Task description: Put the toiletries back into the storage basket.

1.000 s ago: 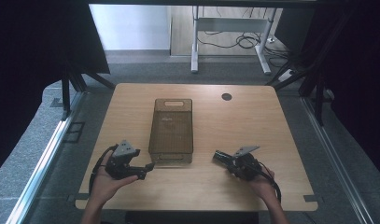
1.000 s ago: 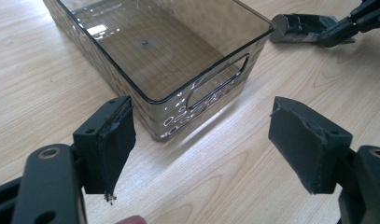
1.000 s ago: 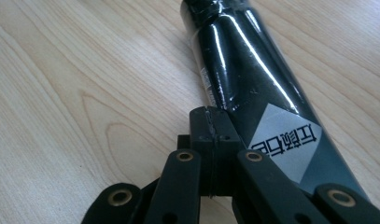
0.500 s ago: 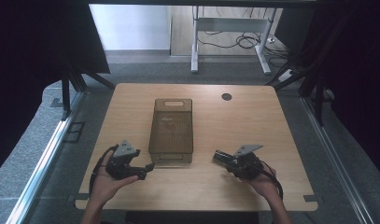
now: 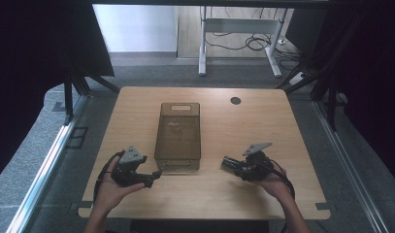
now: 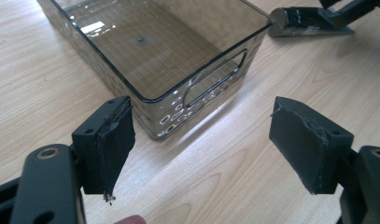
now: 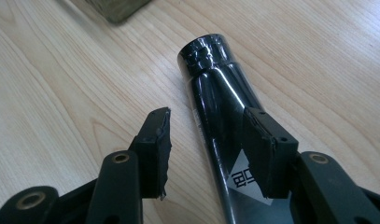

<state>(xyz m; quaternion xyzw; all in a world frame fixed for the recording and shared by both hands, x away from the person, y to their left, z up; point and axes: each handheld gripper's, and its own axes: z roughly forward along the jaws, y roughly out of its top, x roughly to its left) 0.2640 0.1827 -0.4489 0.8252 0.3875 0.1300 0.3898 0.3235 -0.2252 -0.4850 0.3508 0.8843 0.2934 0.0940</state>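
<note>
Looking down on a pale wooden table (image 5: pixel 292 121), bare across most of its top. Smack in the middle: a smoked see-through bin (image 5: pixel 178 167), long side running from the near edge toward the far edge, handle slots in both short walls, nothing inside.

Down by the near left corner, the left gripper (image 5: pixel 154 175), cupped in the left hand (image 5: pixel 110 189). Gapes wide, with nothing but wood grain between the jaws. Aims straight at the bin's near corner and stops just short of it, not touching.

Across to the near right now: the right gripper (image 5: pixel 229 162), carried by the right hand (image 5: pixel 272 182), pointing left toward the bin. And there between the jaws, a glossy black tube (image 7: pixel 215 93), lying flat on the wood with its cap end poking out beyond the tips. Parted jaws here too. Seems to rest against one jaw, though hard to say whether touching or just passing beneath it; clear daylight on the other side. Lies near the bin's right-hand near corner, apart from it.

Elsewhere: a small dark round hole (image 5: pixel 235 100) toward the far right corner of the table. Beyond the far edge, grey floor, a white-legged frame (image 5: pixel 238 24) and loose cables (image 5: pixel 243 42) under it. Black curtains (image 5: pixel 35 73) down both sides.
</note>
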